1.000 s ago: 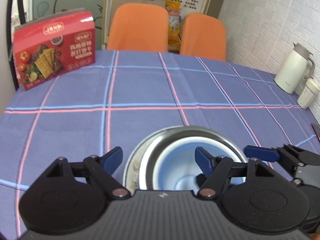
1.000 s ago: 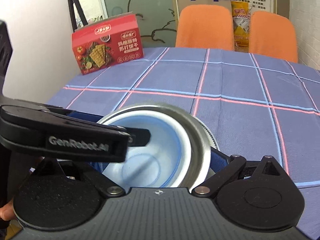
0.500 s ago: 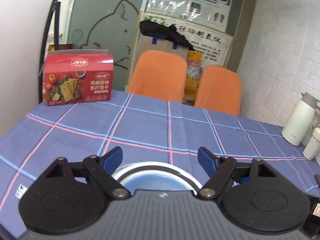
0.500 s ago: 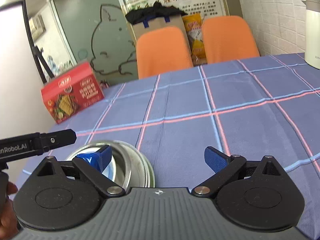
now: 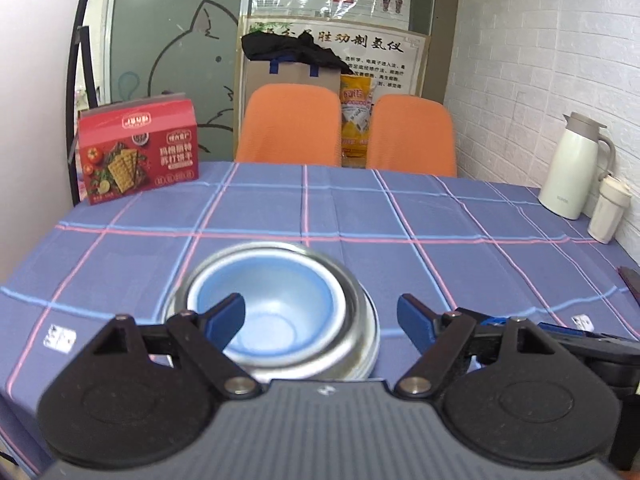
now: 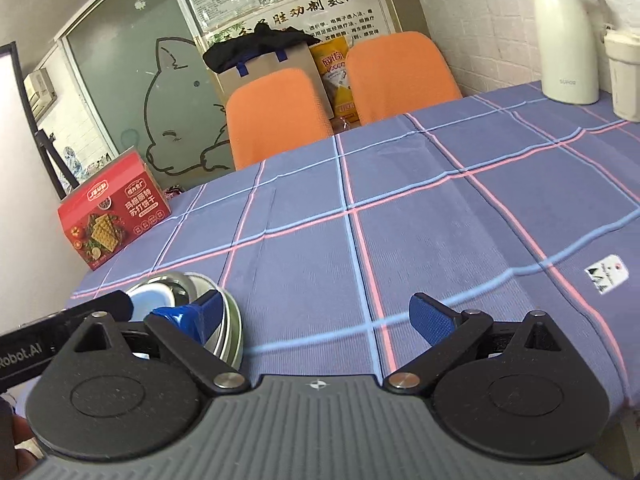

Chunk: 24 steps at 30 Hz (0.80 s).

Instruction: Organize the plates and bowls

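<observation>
A blue bowl (image 5: 276, 312) sits nested inside a steel bowl (image 5: 360, 320) on a plate at the near edge of the table. My left gripper (image 5: 320, 316) is open and empty, hovering just behind and above the stack. My right gripper (image 6: 316, 316) is open and empty, to the right of the stack; the steel bowl (image 6: 228, 324) and the blue bowl (image 6: 150, 300) show at its lower left, partly hidden by its left finger and by the left gripper's body.
The blue plaid tablecloth (image 5: 360, 208) covers the table. A red cracker box (image 5: 136, 152) stands at the back left. A white thermos jug (image 5: 572, 168) and a white cup (image 5: 608, 208) stand at the right by the wall. Two orange chairs (image 5: 288, 128) are behind.
Both grippers have pulled back and up from the bowl stack. The right gripper has swung to the right, leaving the stack at its lower left. The bowls stay nested.
</observation>
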Each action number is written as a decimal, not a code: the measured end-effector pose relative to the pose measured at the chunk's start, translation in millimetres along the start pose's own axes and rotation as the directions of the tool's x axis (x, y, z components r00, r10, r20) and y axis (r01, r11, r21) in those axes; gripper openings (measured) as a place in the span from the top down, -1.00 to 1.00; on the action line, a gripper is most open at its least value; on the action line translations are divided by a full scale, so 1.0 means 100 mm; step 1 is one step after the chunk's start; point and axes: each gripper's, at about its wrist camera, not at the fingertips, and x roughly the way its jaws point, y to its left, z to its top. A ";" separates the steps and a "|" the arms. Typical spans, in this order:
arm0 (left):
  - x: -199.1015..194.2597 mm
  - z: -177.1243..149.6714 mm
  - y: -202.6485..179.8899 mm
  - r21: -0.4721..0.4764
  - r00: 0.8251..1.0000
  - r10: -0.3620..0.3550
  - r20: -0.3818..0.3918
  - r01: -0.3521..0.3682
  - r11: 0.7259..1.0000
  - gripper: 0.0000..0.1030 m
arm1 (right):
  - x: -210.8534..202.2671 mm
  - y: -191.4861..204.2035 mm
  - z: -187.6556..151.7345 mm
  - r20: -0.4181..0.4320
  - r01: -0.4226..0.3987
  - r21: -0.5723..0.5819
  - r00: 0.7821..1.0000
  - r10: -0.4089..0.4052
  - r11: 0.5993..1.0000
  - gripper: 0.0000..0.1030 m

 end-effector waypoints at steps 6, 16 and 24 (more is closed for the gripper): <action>-0.25 -0.42 -0.07 0.044 1.000 -0.019 -0.011 0.019 0.999 -0.55 | -0.25 0.00 -0.32 -0.016 0.051 -0.066 0.999 -0.052 0.997 -0.70; -0.53 -0.70 -0.04 0.052 1.000 -0.006 0.013 0.005 0.999 -0.55 | -0.60 -0.02 -0.74 -0.017 0.111 -0.093 0.994 -0.113 0.989 -0.70; -0.81 -0.83 0.02 0.059 0.998 0.023 0.066 -0.027 0.998 -0.55 | -0.77 0.06 -0.91 -0.001 0.116 -0.126 0.993 -0.117 0.985 -0.70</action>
